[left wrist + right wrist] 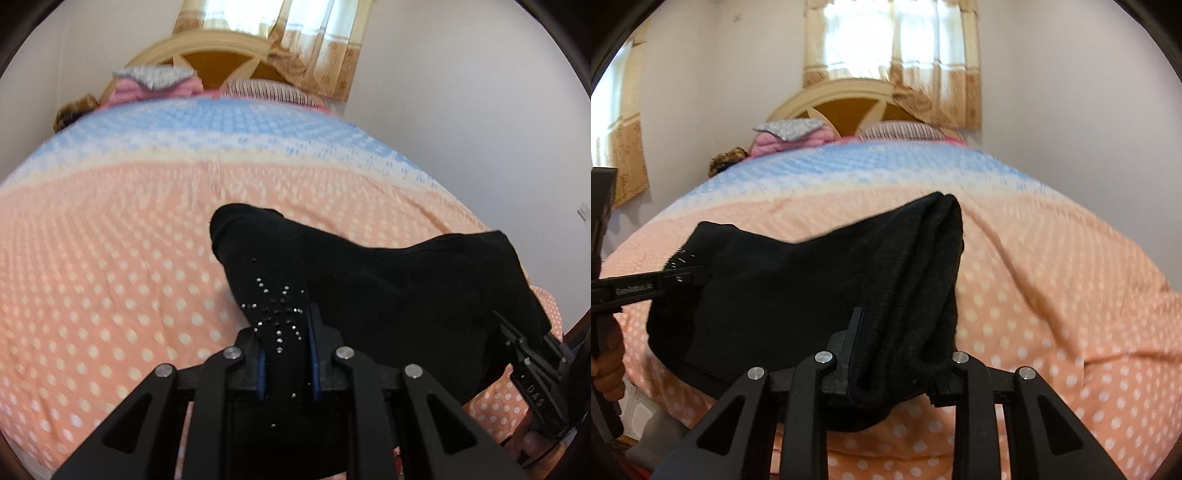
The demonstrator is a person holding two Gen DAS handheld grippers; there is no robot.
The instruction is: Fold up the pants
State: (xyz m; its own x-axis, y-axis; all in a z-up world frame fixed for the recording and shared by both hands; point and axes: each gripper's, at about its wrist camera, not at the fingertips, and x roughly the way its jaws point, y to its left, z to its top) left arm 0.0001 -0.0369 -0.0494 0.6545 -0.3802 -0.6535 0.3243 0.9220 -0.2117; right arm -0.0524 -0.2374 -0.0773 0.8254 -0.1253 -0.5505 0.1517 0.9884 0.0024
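Black fabric: pants [388, 291], bunched, lower centre of both views, held over the bed [110, 258].
Left gripper [286, 332]: clamped on a rhinestone-studded edge, likely to keep that end taut.
Right gripper [901, 354]: closed on thick gathered layers; its right finger is buried in cloth.
Purpose: 2 grips at opposite ends, probably to carry a fold over.
Hidden: legs and waistband cannot be told apart; lower folds cut off.
Beyond: pillows [790, 138] and headboard [846, 99], upper centre.

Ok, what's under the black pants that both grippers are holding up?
Under the black pants lies the peach polka-dot bedspread, showing all around the fabric. The patch directly beneath is covered, so anything lying there can't be seen. Left gripper and right gripper both clamp the cloth.
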